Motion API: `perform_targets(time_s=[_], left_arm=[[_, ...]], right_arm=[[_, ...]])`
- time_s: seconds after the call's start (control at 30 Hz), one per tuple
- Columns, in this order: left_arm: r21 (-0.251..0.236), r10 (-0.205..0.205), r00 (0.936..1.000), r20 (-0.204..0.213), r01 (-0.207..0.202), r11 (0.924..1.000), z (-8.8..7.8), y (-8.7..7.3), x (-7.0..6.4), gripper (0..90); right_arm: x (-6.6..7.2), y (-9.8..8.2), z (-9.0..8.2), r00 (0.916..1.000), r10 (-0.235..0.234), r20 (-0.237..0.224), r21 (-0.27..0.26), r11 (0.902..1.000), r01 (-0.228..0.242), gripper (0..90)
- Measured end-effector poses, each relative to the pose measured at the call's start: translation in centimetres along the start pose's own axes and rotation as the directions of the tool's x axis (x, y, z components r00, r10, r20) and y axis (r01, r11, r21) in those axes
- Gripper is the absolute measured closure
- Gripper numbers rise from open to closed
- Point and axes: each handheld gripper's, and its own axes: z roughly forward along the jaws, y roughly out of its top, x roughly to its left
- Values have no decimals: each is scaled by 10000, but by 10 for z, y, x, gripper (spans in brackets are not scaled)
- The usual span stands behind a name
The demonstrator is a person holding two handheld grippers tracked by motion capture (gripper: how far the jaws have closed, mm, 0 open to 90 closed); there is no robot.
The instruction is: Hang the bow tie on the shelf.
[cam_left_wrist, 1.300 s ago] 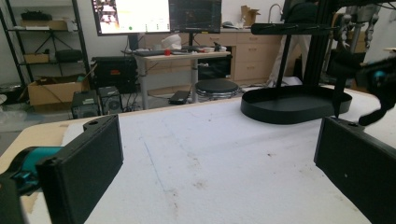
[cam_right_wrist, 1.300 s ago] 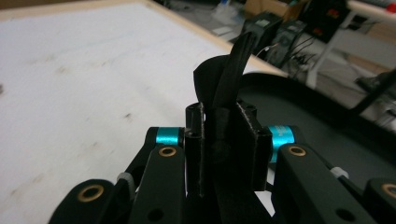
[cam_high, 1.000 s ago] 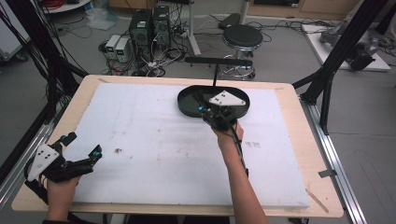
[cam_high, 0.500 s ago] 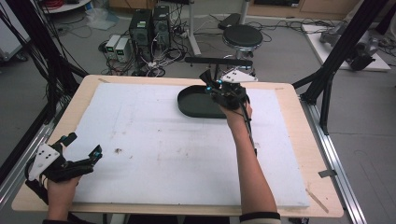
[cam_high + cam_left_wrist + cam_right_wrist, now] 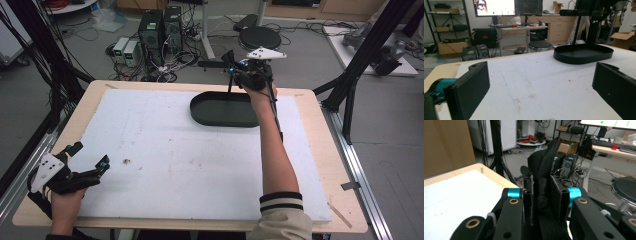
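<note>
Holds the left gripper low at the near left corner of the white pad, hand behind it at the table's near edge. Keeps its jaws spread wide, with nothing between them; seen in the left gripper view as two black pads far apart, with bare, lightly stained foam in the gap.

Reaches the right arm far across the pad, striped cuff near the near edge. Lifts the right gripper above the table's far edge, just past the far rim of the tray, grey plate on top. Clamps a black strap between nearly closed jaws in the right gripper view: pressed by both pads, standing up out of the grip and folded over at its top. Cannot tell the strap's full length or what hangs below the jaws.

Leaves the tray, black, oval and shallow, on the far right part of the pad, well apart from the left gripper; looks empty from above. Shows in the left gripper view as a low dark wall far right of centre.

Beyond the table: computer towers, loose cables and a round black stool on the floor.
</note>
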Motion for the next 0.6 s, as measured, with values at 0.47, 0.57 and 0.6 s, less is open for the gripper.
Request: perform_targets(time_s=[0.47, 0.57, 0.6], left_arm=[[126, 66, 10000, -36, -65, 9999, 2, -1, -1, 17], [139, 70, 10000, -37, -70, 9999, 1, -1, 0, 17], [134, 53, 10000, -52, -52, 9999, 1, -1, 0, 17]], right_arm=[[-32, -7, 11, 9977, 306, 602, -313, 9991, -287, 746], [-36, -10, 12, 9959, 318, 852, -333, 9990, -291, 746], [-38, -11, 12, 9950, 314, 947, -277, 9992, -289, 746]])
